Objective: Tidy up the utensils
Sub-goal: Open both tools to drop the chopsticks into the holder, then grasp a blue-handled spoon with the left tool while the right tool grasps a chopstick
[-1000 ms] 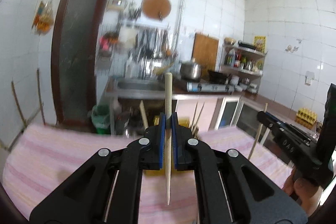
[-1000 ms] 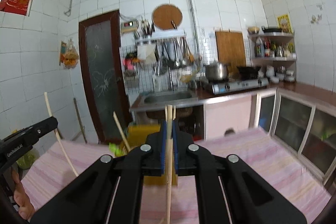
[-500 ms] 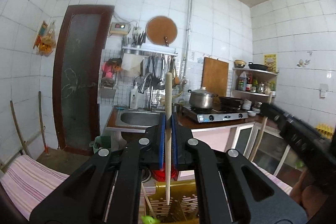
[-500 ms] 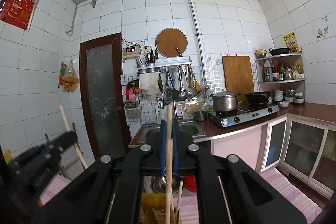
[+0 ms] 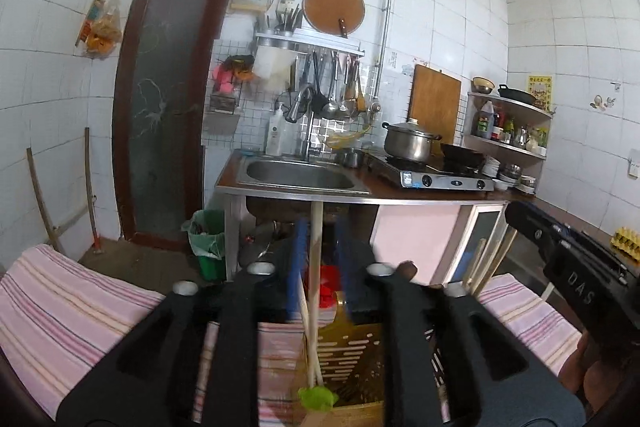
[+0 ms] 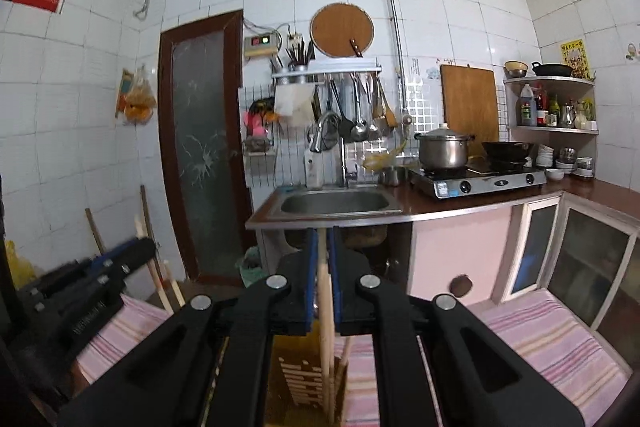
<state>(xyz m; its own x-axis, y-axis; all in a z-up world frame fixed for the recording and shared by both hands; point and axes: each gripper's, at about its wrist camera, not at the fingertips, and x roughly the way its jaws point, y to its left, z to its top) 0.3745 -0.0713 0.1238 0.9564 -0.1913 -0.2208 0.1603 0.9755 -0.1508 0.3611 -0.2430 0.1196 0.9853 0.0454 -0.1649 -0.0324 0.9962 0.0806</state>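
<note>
Hovered over a yellow slotted holder (image 5: 352, 355) at lower centre of the left wrist view, set on a pink-striped cloth (image 5: 60, 307). Had just been spreading the jaws of the left gripper (image 5: 323, 243), leaving clear gaps beside the pale left chopstick (image 5: 315, 267), which stood near upright between the blue pads, closer to the left-hand one, its lower end down inside the holder (next to a green scrap (image 5: 316, 397) at the bottom edge). Released, then, not clenched. In the right wrist view, had likewise just been easing apart the jaws of the right gripper (image 6: 323, 243), though only narrowly. Showed thin slivers of space either side of the right chopstick (image 6: 325, 307), upright at frame centre and reaching down into the same holder, so apparently let go as well.
</note>
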